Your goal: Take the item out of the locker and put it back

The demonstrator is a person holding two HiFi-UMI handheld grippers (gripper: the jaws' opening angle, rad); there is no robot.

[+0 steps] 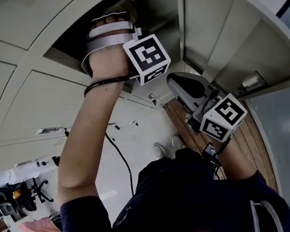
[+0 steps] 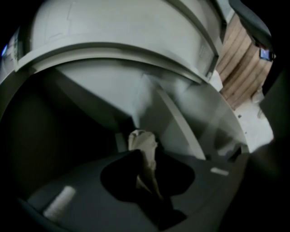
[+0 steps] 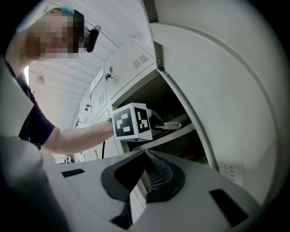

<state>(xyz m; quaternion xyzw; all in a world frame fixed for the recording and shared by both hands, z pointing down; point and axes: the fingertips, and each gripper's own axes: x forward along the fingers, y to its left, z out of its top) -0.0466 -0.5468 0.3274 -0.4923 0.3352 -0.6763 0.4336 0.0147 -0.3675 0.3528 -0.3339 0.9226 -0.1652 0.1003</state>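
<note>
A crumpled beige cloth (image 2: 142,140) lies inside the open locker compartment (image 1: 163,10), on its shelf (image 3: 181,130). My left gripper (image 2: 144,157) reaches up into that compartment, and its dark fingers (image 2: 122,174) are shut on the cloth, which runs down between them. In the right gripper view the cloth (image 3: 172,125) shows as a pale heap just past the left gripper's marker cube (image 3: 131,121). My right gripper (image 3: 145,156) hangs lower, outside the locker beside the open door (image 1: 241,30). Its jaws meet at the tips with nothing between them.
Shut locker doors (image 1: 27,105) fill the wall left of and below the open compartment. The open door's edge stands close to the right gripper (image 1: 179,84). A wooden floor strip (image 1: 192,132) and a black cable (image 1: 120,158) lie below. A second shelf space shows under the cloth's shelf.
</note>
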